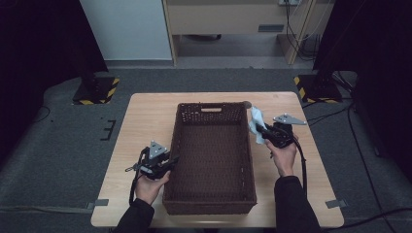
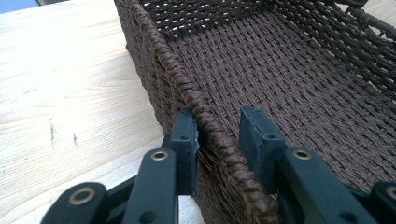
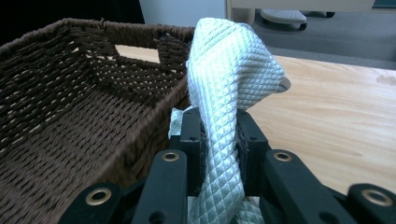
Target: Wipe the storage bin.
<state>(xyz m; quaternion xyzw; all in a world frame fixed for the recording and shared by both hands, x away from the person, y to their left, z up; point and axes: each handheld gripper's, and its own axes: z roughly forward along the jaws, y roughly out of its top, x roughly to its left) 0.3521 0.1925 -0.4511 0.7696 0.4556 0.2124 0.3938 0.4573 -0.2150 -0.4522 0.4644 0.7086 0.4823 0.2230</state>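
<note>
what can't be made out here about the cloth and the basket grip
- Cloth: its lower part is hidden behind the right gripper in the right gripper view; too small in the high view to judge its full size.
- Basket: rim runs between the left gripper jaws; whether the right-hand pad touches it is unclear.
- Basket's near wall: cut off by the left gripper view's bottom edge.

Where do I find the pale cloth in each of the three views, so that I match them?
High view: the pale cloth is right of centre, beside the basket's right wall, in the right gripper.
Left gripper view: the cloth is not in it.
Right gripper view: centre, the cloth rises from between the jaws.
Shared landmark: the brown woven basket.
</note>
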